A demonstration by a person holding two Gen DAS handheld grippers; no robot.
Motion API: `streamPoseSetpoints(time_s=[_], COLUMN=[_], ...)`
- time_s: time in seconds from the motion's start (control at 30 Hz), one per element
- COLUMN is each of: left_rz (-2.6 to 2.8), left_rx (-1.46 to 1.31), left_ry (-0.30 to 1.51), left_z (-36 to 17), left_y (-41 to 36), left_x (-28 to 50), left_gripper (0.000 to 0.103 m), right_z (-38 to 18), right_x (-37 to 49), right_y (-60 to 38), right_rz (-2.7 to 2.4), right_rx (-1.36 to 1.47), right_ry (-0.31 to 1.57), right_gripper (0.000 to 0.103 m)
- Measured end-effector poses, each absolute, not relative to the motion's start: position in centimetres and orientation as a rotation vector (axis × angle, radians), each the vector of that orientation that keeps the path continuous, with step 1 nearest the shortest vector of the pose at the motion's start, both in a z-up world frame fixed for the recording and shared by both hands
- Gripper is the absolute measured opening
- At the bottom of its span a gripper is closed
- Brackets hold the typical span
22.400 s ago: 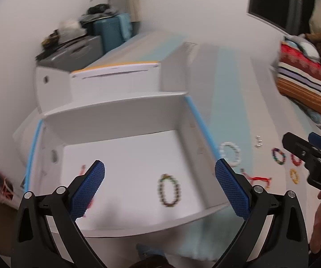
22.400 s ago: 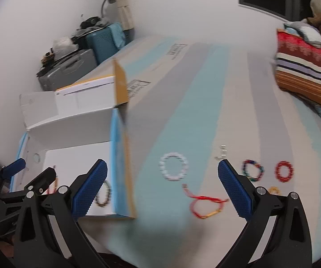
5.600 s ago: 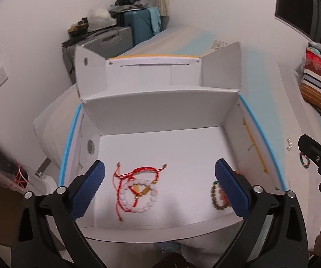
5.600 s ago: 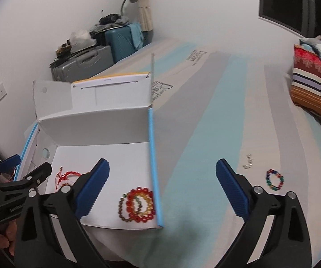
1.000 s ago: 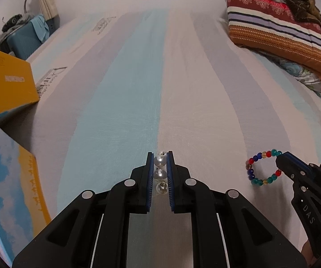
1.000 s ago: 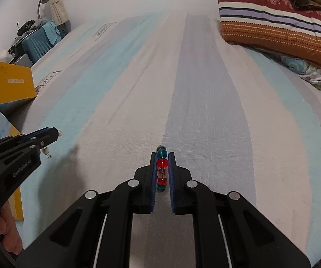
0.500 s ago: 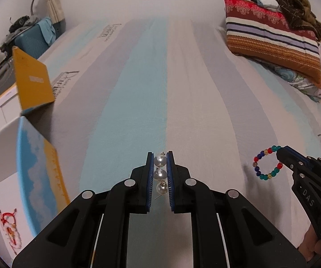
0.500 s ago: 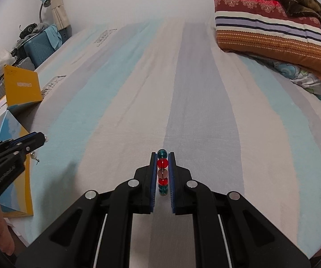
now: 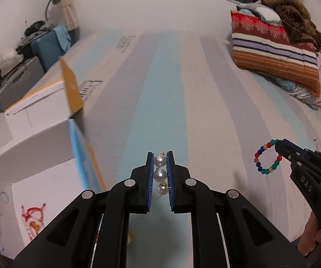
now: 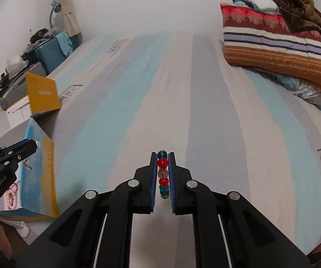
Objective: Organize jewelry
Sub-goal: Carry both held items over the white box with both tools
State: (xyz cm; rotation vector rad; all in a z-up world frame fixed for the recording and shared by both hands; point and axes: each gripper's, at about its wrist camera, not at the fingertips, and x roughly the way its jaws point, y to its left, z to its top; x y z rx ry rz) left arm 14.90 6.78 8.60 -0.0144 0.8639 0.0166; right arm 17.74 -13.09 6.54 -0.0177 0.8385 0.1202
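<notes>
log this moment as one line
left gripper: shut on pearl earring | right gripper: shut on multicolour bead bracelet | both above bed

Both grippers w/ jewelry lifted, box point(image 9: 37, 134) back in view.

White pearls point(image 9: 160, 174), multicolour bead bracelet point(image 9: 267, 159)

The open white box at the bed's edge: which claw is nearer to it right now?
Left. The left claw, shut on pearl earrings, is just beside the white box. The right claw, shut on the multicolour bead bracelet, is farther out over the striped bedsheet.
</notes>
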Motion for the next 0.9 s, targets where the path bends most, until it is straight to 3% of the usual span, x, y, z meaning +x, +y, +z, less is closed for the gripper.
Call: streamPoseSetpoints(time_s=[0.9], left_rz=[0.275], left_rx=[-0.126], left_ry=[0.813], left_z=[12.2], left_y=[26.1], left_x=[2.9], left_gripper=[0.011], right_z=[12.9], right_x=[10.1], right_y=[5.6], right_rz=[0.342], right_rx=[-0.13], right_ry=[0.743], right_gripper=[0.009])
